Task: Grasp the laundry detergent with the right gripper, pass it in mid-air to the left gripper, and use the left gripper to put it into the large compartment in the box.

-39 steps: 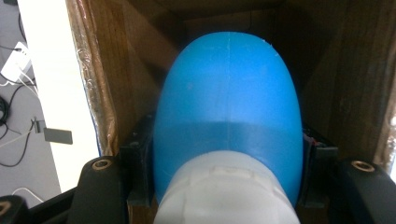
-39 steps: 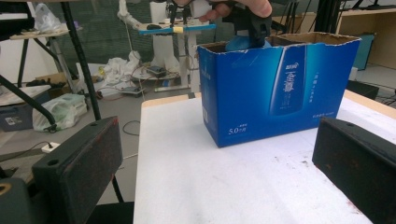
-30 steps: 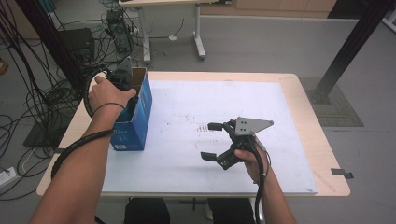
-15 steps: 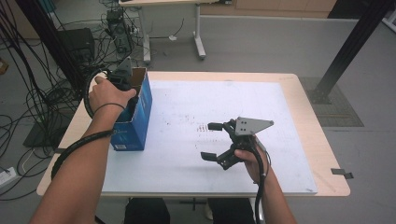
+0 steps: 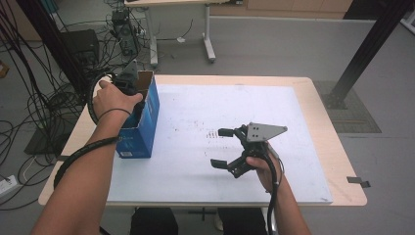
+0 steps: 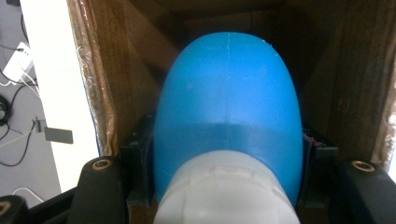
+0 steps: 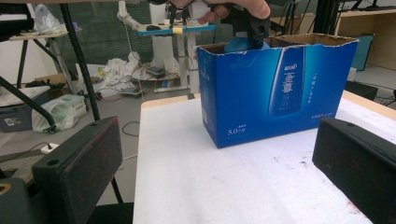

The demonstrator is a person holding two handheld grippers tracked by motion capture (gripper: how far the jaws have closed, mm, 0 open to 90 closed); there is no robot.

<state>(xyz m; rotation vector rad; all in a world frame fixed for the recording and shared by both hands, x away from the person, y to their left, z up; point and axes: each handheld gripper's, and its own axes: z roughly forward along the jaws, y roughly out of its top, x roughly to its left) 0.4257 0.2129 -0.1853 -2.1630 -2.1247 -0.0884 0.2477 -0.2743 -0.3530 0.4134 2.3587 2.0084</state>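
at the desk's left edge stands our open blue box (image 5: pixel 139 127), and our left gripper (image 5: pixel 128 81) is plunged into its mouth from above. its jaws are clamped on a blue bottle with a white cap (image 6: pixel 227 126), which sits down inside the brown cardboard walls; from the right gripper view a bit of that blue bottle (image 7: pixel 237 45) peeks over the torn rim under our left hand (image 5: pixel 113 98). we judge the step in hand to be moving the bottle through that mouth, and doing it well means keeping the travel straight up and down, since the walls stand close on both sides and a tilt could snag the rim or tip the light box. farther right, on the white sheet (image 5: pixel 195 107) toward the near edge, our right gripper (image 5: pixel 224 147) hovers with its jaws spread apart and nothing between them. it could steady the box if it starts to lift. the middle and right of the desk (image 5: pixel 313 98) lie open for setting things down.
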